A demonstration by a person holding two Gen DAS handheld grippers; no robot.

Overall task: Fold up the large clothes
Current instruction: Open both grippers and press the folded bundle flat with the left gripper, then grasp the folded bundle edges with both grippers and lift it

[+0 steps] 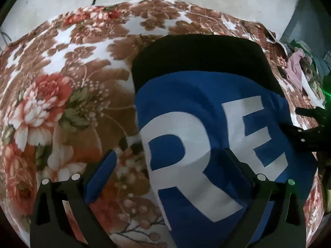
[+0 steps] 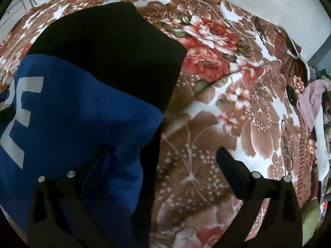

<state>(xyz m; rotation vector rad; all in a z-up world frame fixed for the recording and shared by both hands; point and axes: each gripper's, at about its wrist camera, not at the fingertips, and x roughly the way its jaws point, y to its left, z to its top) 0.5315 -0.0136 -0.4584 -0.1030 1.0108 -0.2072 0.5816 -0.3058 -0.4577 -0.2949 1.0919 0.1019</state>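
Note:
A large garment, blue [image 1: 186, 107] with big white letters "RE" and a black upper part [image 1: 196, 55], lies folded on the floral blanket [image 1: 62, 103]. In the right wrist view its blue part [image 2: 82, 113] and black part [image 2: 113, 47] fill the left half. My left gripper [image 1: 171, 159] is open just above the garment's left edge, one finger over the blanket, one over the letters. My right gripper [image 2: 163, 155] is open, straddling the garment's right edge. The right gripper's fingers [image 1: 298, 132] show at the garment's right side in the left wrist view.
The floral blanket [image 2: 238, 113] covers the whole work surface. A white cord [image 2: 233, 22] lies at its far side. A pink cloth [image 2: 312, 101] and other clothes are heaped past the right edge. A pale wall stands behind.

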